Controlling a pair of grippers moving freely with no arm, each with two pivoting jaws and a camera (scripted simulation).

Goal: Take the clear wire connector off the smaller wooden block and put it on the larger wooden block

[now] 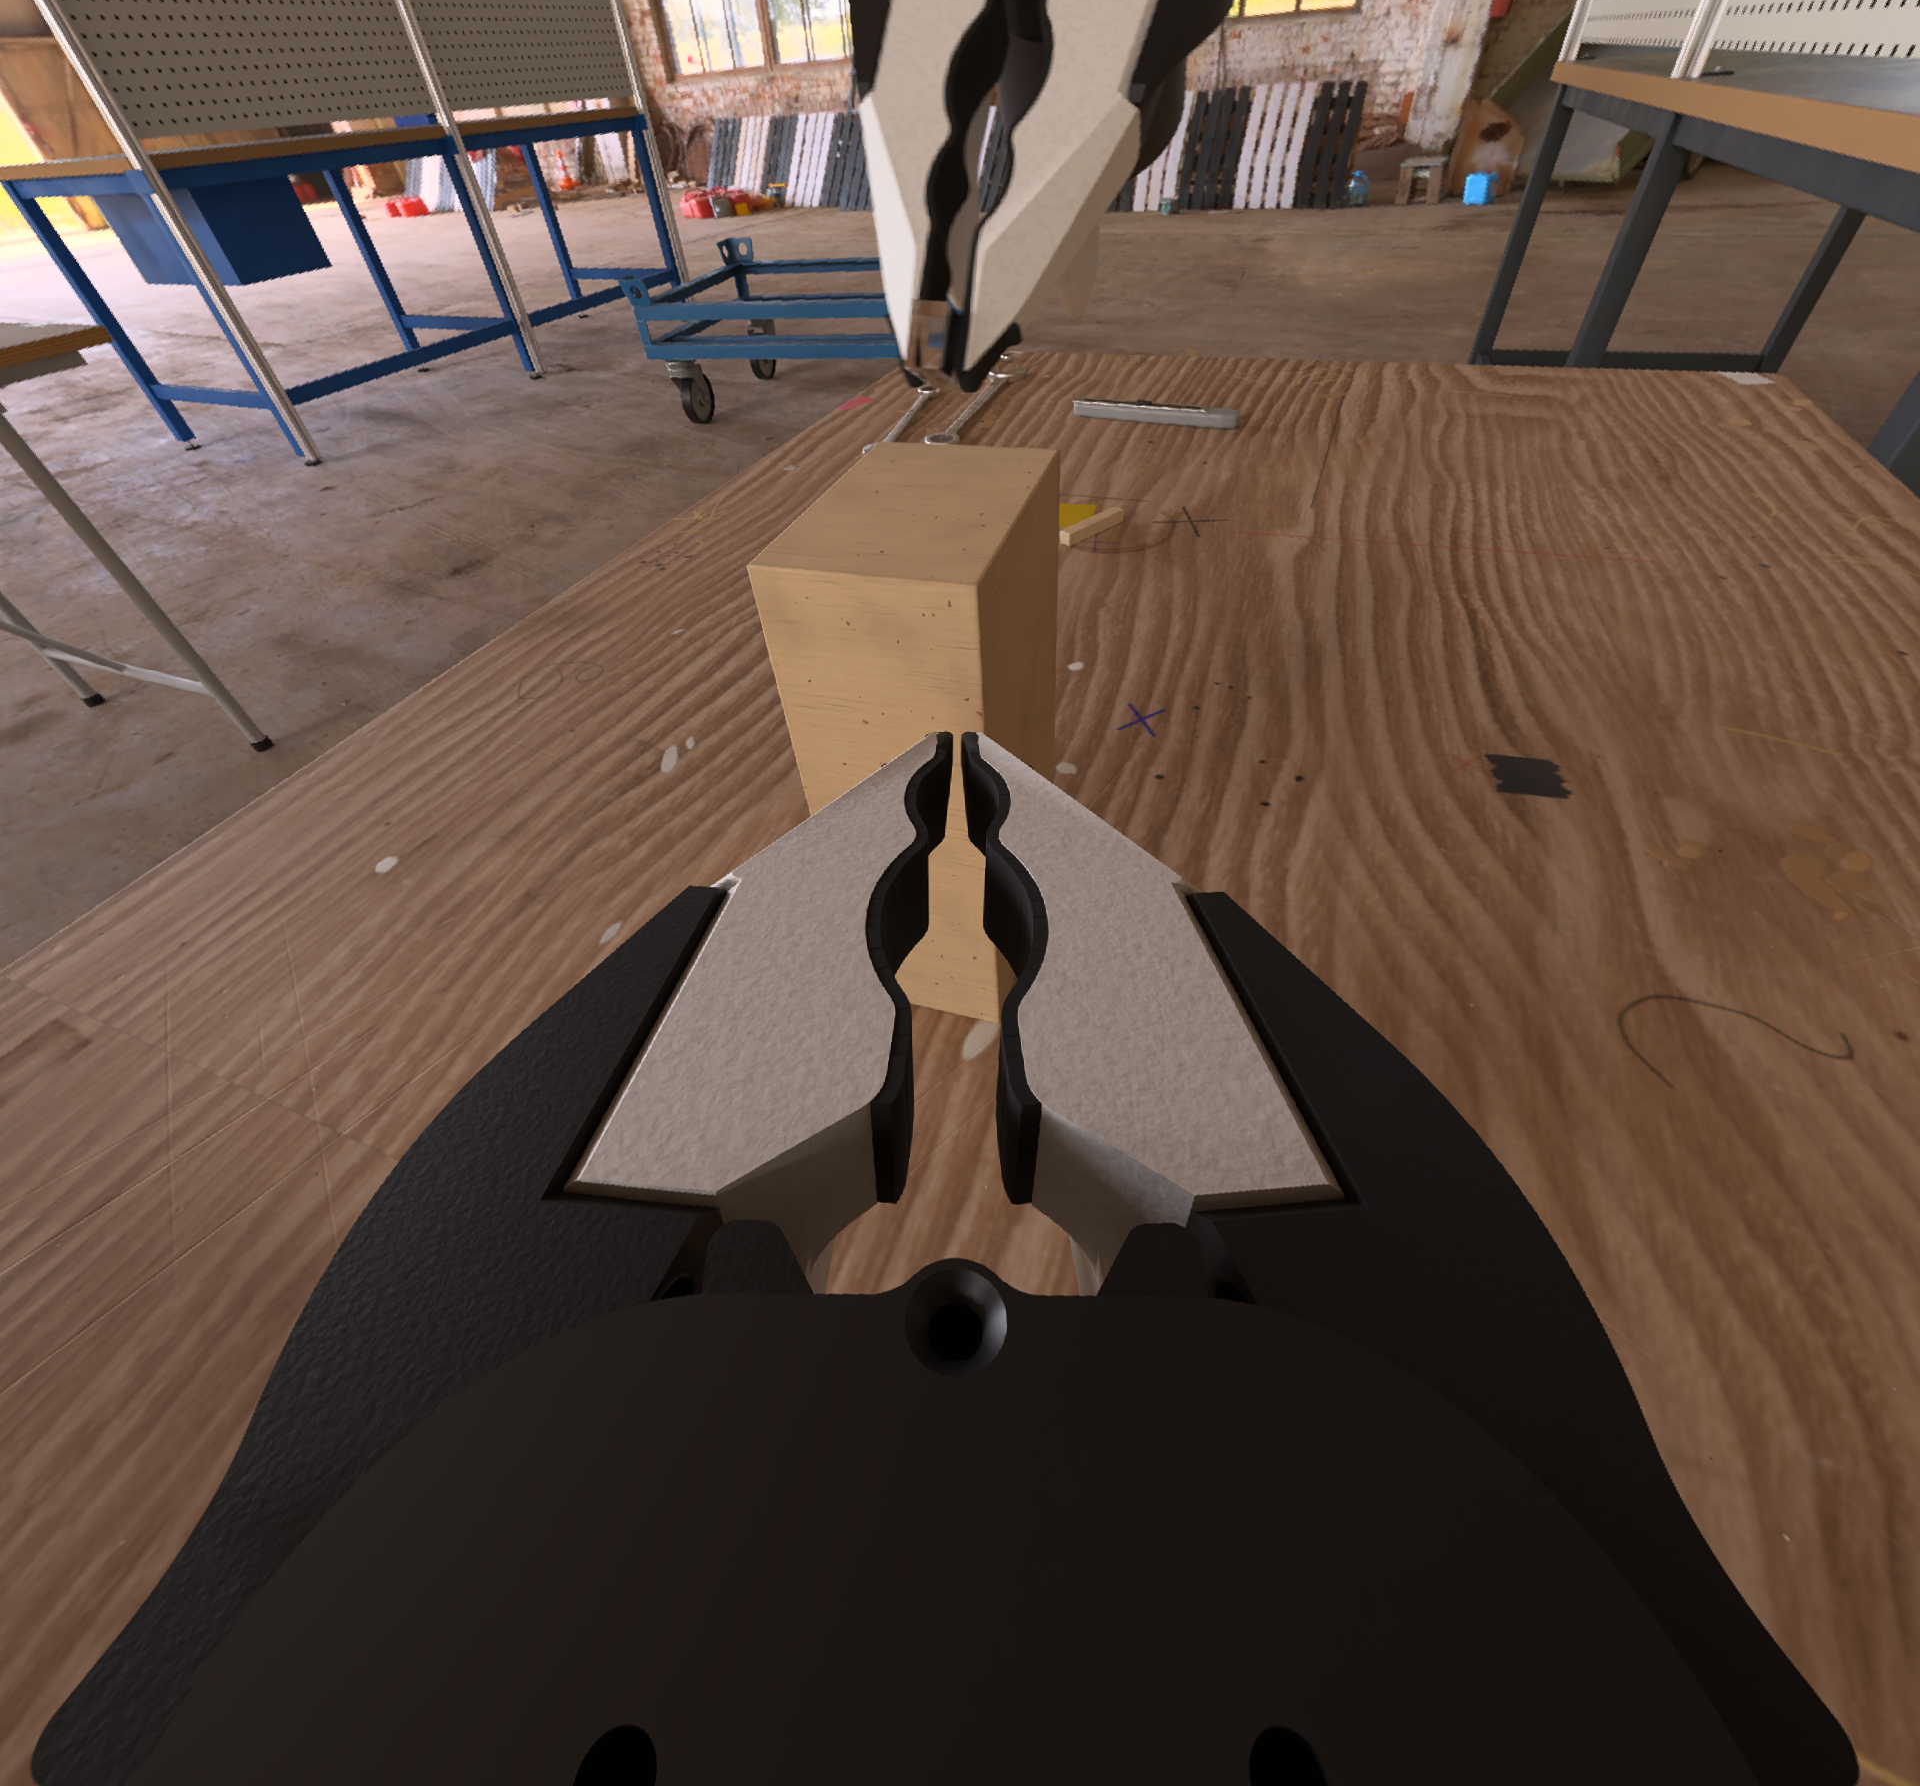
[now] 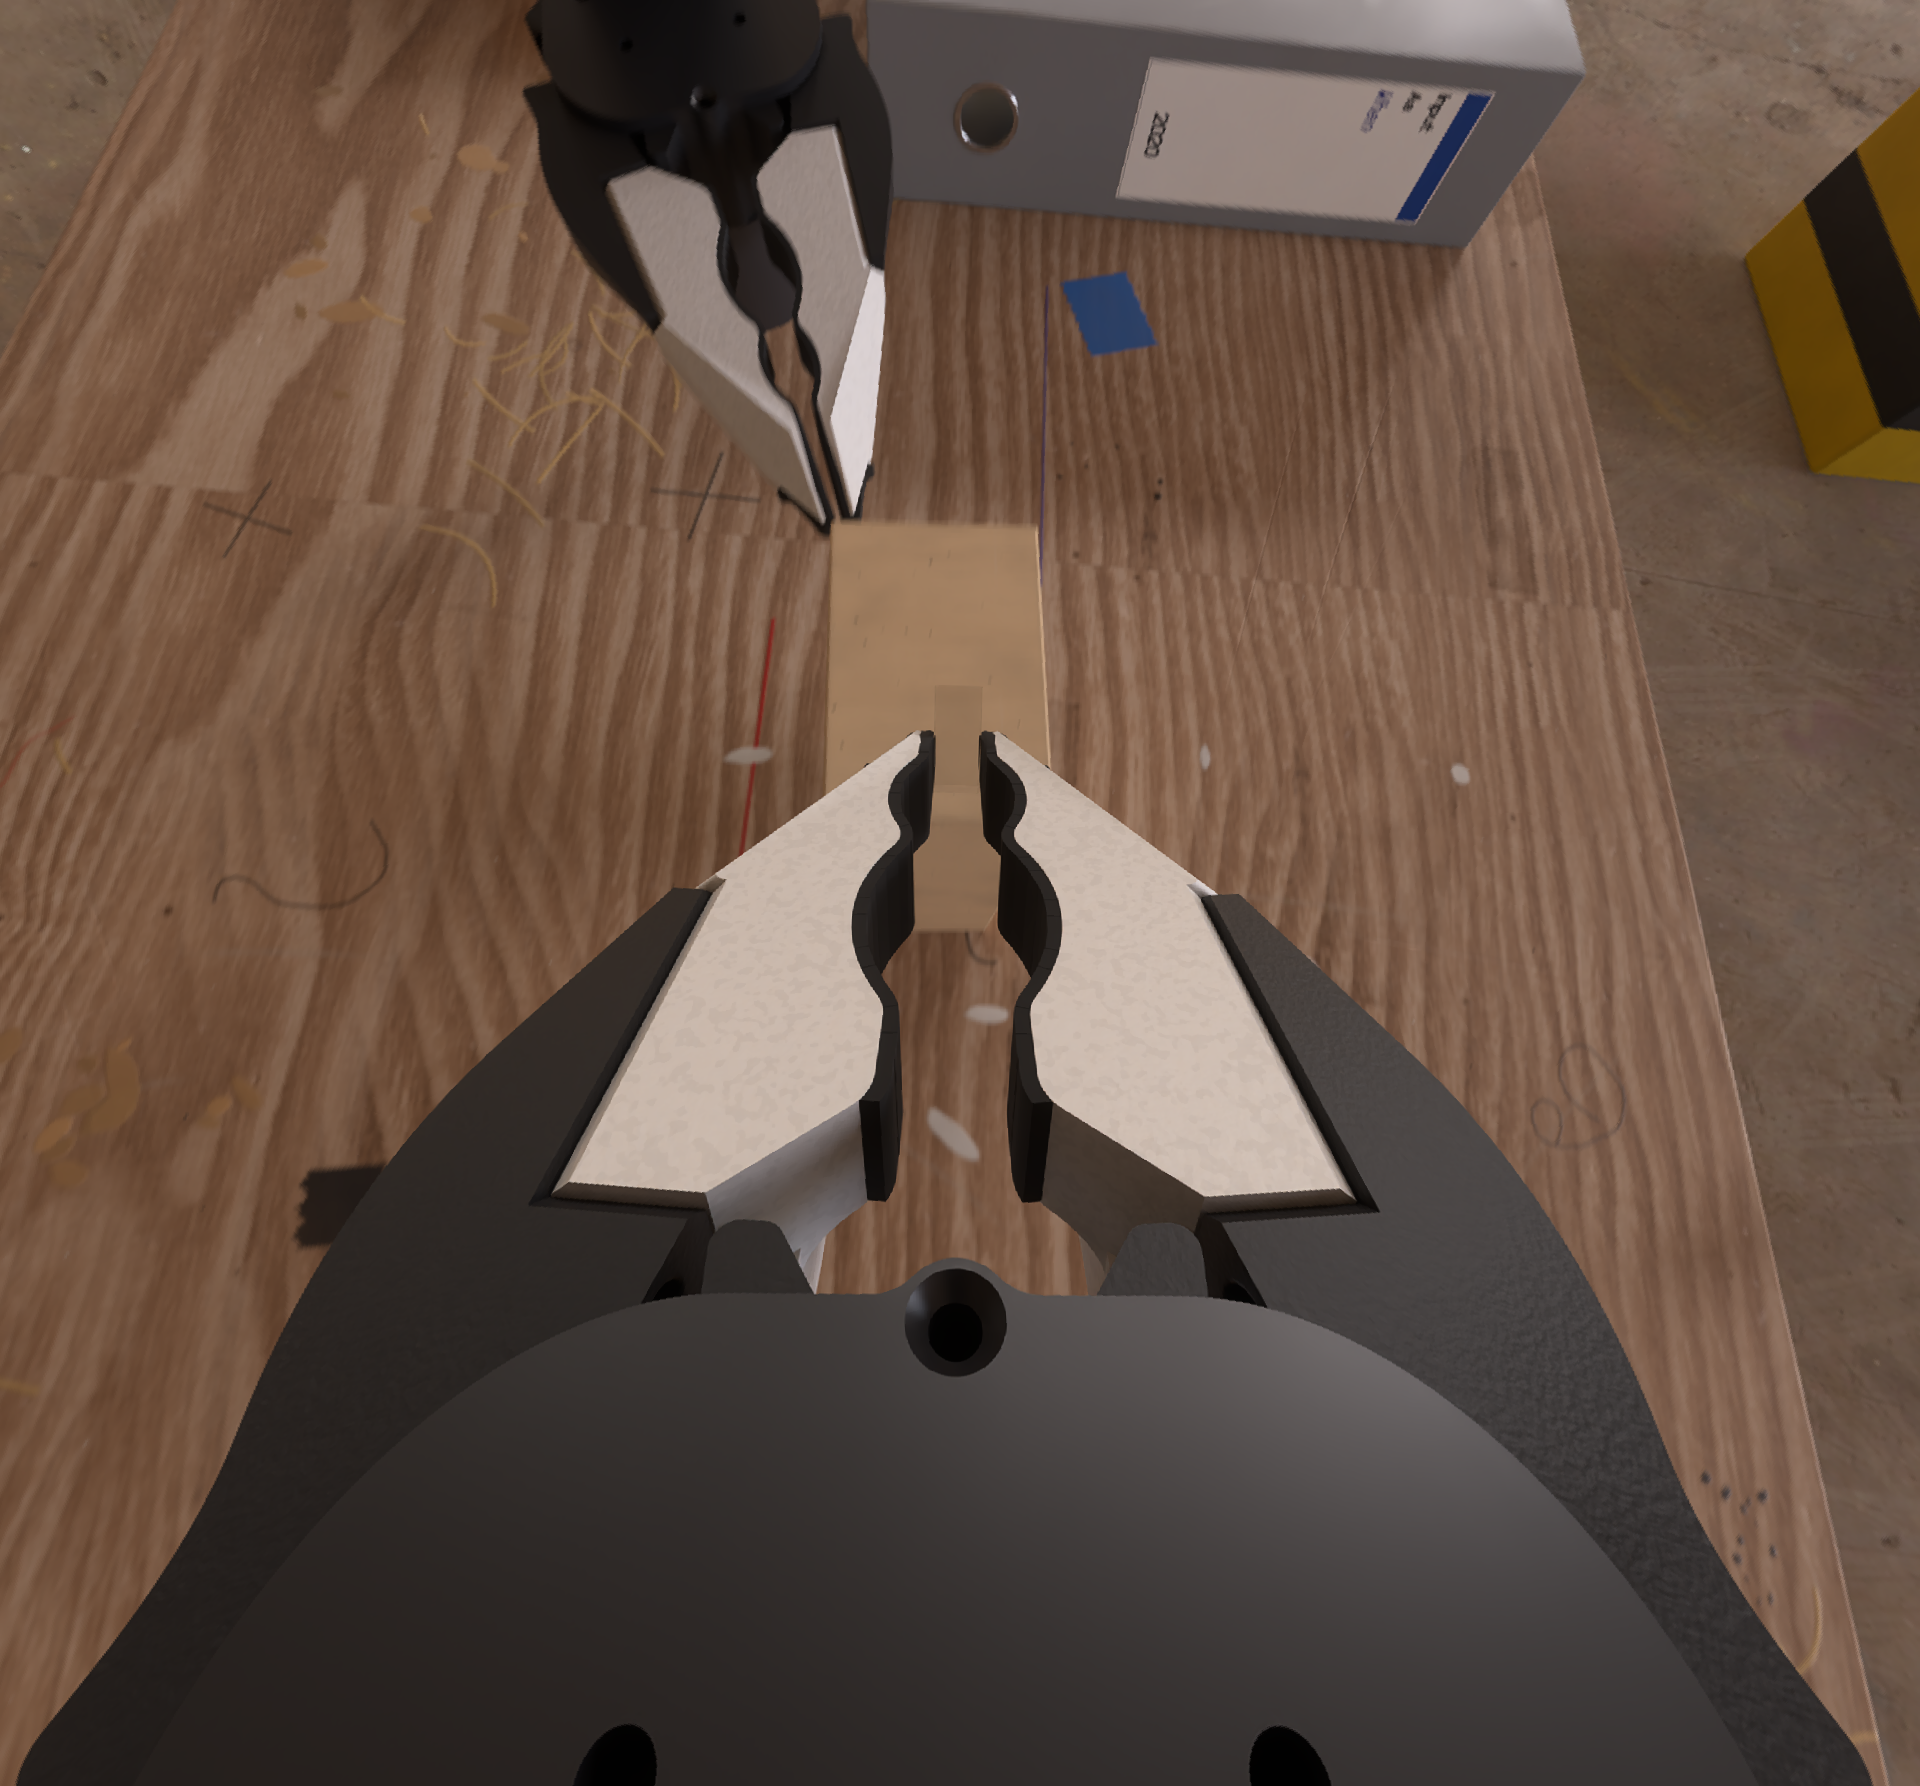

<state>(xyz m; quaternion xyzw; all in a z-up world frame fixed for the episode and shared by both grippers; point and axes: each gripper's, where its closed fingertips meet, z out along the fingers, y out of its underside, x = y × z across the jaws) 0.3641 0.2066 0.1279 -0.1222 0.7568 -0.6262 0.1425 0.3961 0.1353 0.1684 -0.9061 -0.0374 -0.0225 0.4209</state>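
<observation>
Left wrist view: left gripper (image 1: 956, 739) nearly clenched, empty, beside the wooden block (image 1: 914, 635). Right gripper (image 1: 940, 365) above and beyond it pinches the clear wire connector (image 1: 932, 331).

Right wrist view: connector (image 2: 956, 734) over the block; judged transport step, next lower and release. No containers.

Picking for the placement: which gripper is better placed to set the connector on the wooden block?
Right. The right gripper holds the clear wire connector above the wooden block; the left gripper is shut, empty, low beside it.
</observation>
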